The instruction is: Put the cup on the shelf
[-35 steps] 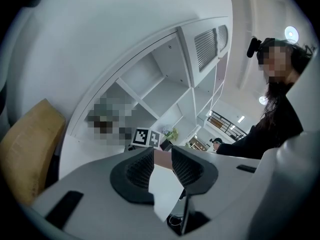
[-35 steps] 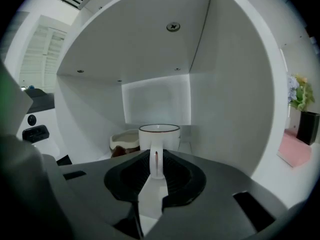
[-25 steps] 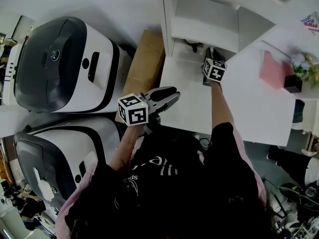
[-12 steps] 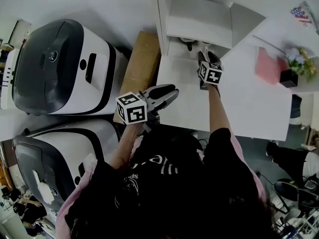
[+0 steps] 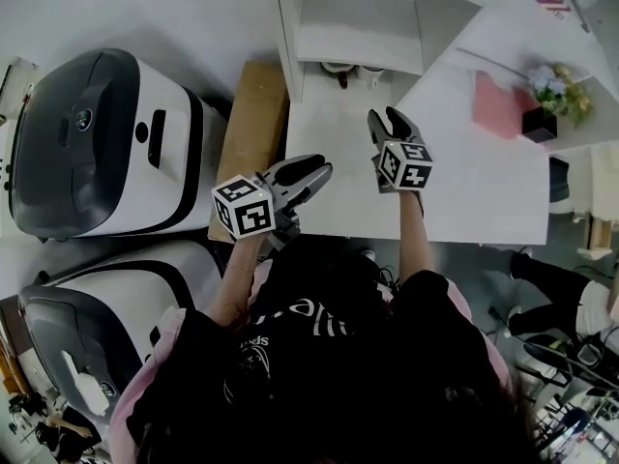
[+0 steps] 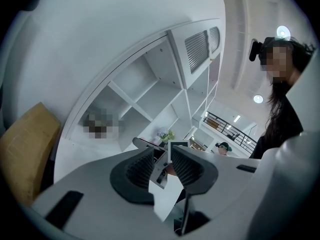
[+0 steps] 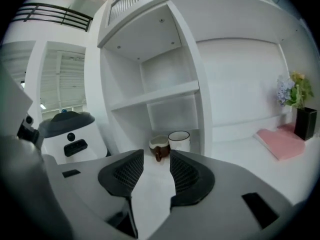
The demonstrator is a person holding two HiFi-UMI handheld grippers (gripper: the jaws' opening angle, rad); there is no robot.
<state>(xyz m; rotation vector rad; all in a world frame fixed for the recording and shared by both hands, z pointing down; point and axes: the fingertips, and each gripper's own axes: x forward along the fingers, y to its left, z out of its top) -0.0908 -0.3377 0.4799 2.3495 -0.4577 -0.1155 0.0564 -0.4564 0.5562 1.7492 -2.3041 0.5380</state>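
Note:
A brown cup [image 7: 159, 148] with a white inside stands in the lowest compartment of the white shelf [image 7: 150, 96], close beside a white cup [image 7: 179, 140]. The head view shows both, the brown cup [image 5: 338, 69] and the white cup [image 5: 372, 70], at the shelf's [image 5: 358, 27] foot. My right gripper [image 7: 156, 160] is open and holds nothing, a short way back from the brown cup; it hovers over the white table [image 5: 464, 191] as the right gripper [image 5: 384, 119]. My left gripper [image 5: 319, 170] is shut with nothing in it, at the table's near left corner.
Two big white-and-black machines [image 5: 106, 143] [image 5: 106, 307] fill the left side. A cardboard box [image 5: 253, 133] lies between them and the shelf. A pink cloth [image 5: 503, 104] and a flower pot [image 5: 546, 100] sit at the table's right.
The right gripper has opened and drawn back out of the shelf compartment toward me, with the brown cup left standing there. The left gripper has barely moved.

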